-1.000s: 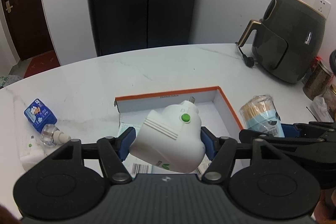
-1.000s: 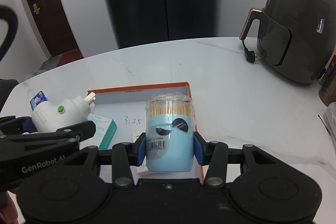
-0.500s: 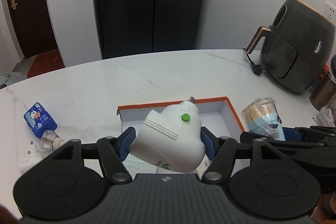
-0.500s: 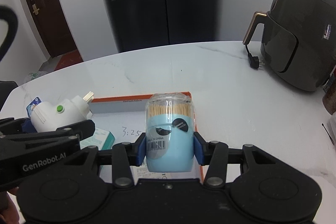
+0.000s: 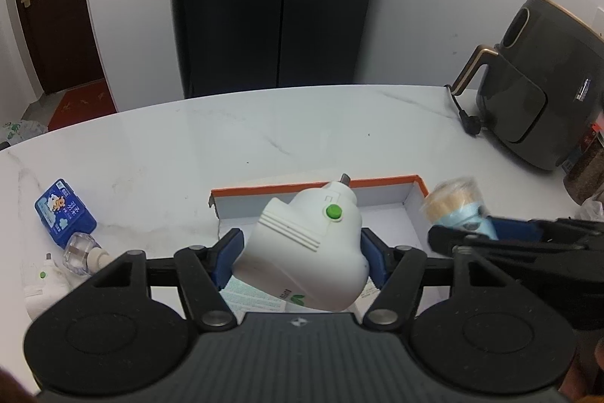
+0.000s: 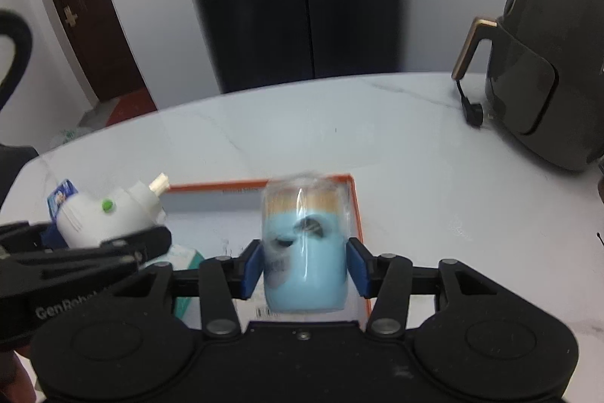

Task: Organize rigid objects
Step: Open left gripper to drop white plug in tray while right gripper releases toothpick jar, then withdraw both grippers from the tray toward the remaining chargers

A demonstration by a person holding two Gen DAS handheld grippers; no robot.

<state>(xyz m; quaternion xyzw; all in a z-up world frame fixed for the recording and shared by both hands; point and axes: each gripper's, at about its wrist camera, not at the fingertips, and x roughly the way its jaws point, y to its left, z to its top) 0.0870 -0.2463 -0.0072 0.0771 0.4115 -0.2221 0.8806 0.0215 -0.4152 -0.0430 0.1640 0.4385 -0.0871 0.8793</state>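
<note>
Left wrist view: left gripper clamped on white plug-in device, blue pads touching both its sides, same grip as 1 s ago. Camera sits higher than before; more of fridge shows. Device tilted, prong end pointing away toward far wall of orange-edged box, green button on top, green leaf logo near its base, small print there too blurred to read. Device held above the box, not touching it. Teal-printed carton lies in box under the device. Right gripper comes in from right, holding toothpick jar, now motion-blurred and tipped over the box's right wall. On marble table left: blue pack with Chinese characters, clear refill bottle just beside it. Air fryer far right.

Right wrist view: right gripper clenched on light-blue toothpick jar, upright between both pads, blurred now where it was sharp 0.5 s ago; barcode and black stickers unreadable. Jar hangs over right part of the box. Left gripper at left with the white device; "GenRobot" partly readable on its body. Teal carton below it in box.
</note>
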